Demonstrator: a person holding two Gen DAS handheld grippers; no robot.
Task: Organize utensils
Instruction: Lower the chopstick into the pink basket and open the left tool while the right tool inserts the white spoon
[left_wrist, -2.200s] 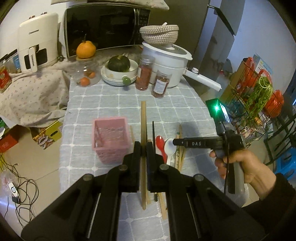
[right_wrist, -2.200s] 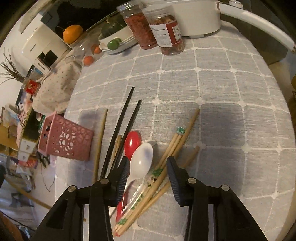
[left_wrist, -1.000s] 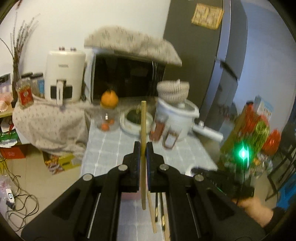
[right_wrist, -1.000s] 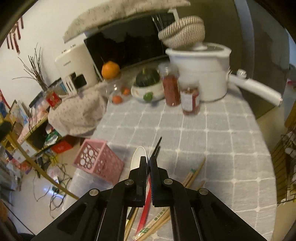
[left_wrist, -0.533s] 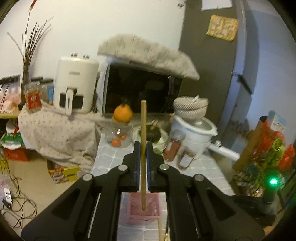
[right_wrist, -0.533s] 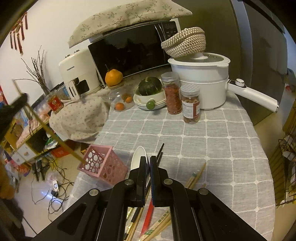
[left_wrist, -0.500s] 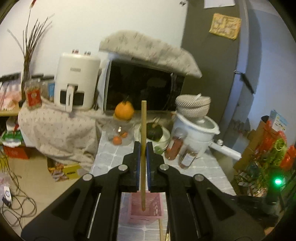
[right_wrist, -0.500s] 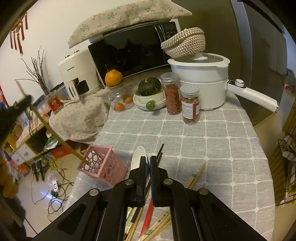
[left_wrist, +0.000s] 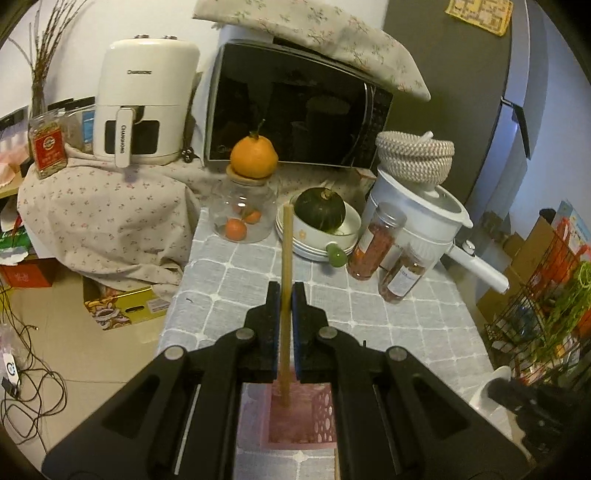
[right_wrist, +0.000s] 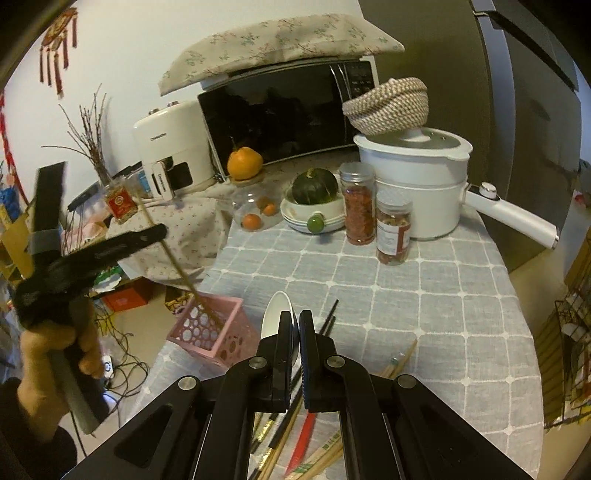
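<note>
- Chopstick, a single wooden one, stands clamped between the left tongs, its lower end inside the pink basket at the bottom centre of the left wrist view.
- In the right wrist view the same chopstick slants from the left tongs at centre left down into the pink basket, which sits at the bench's near left edge, with floor just beside it.
- Right tongs are clenched on the white spoon, whose bowl rises above the fingertips at lower centre.
- Under the right tongs lie black chopsticks, a red spoon and wooden chopsticks, loose on the checked cloth.
- Open cloth spreads across the middle and right of the bench; the far edge is crowded with two spice jars, a white pot and a bowl with a green squash.
- The left hand grips its handle at lower left, beyond the bench edge, tongs angled up and rightward.
</note>
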